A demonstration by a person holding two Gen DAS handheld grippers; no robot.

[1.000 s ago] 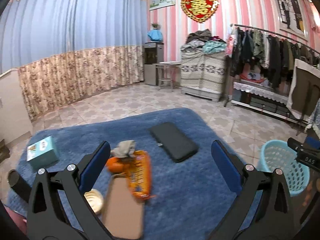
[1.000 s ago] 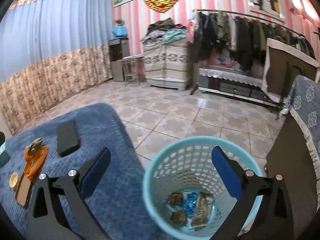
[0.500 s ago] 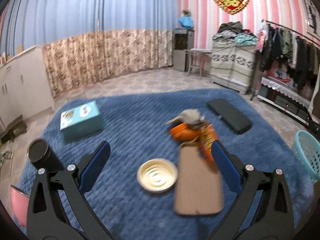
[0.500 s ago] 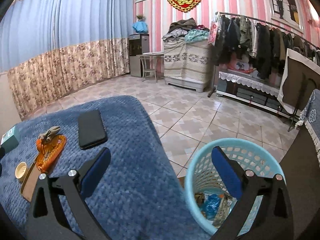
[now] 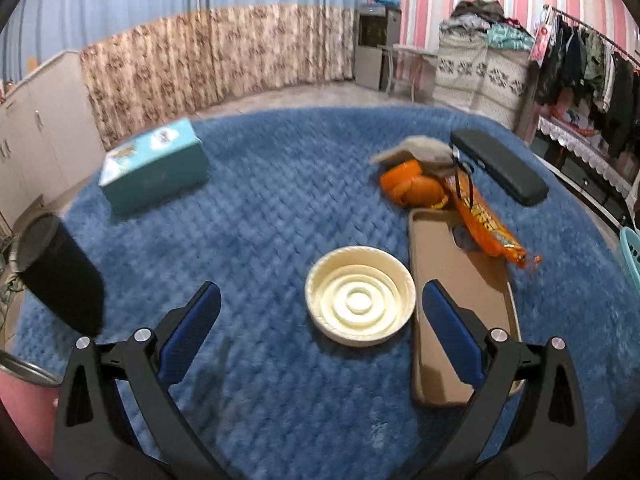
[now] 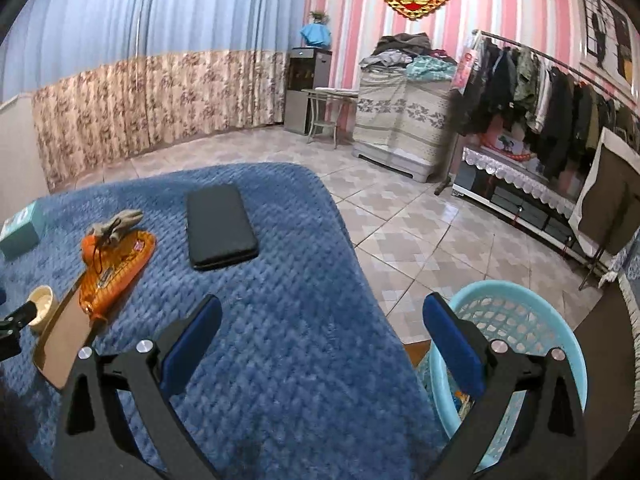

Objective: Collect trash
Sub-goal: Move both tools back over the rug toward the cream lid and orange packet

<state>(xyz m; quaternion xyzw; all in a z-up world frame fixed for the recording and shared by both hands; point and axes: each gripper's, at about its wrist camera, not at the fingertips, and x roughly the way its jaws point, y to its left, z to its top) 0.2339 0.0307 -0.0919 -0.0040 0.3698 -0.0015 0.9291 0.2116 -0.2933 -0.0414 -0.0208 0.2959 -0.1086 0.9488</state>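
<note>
On the blue blanket [image 5: 280, 200], the left gripper [image 5: 316, 320] gapes empty around a cream bowl [image 5: 360, 296]; the right gripper [image 6: 320, 332] gapes empty.

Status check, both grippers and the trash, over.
Left gripper open, empty, over cream bowl. Right gripper open, empty, beside basket. Orange wrapper on cardboard. Nothing blocking.

Pink-striped wall [image 6: 500, 20], blue curtains [image 6: 160, 12], tiled floor [image 6: 420, 232] — a crowded clothes rack [image 6: 540, 92] on the right.

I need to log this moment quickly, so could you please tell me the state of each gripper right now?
Left gripper: open, holding nothing, above the cream bowl.
Right gripper: open, holding nothing, over the blue blanket.
</note>
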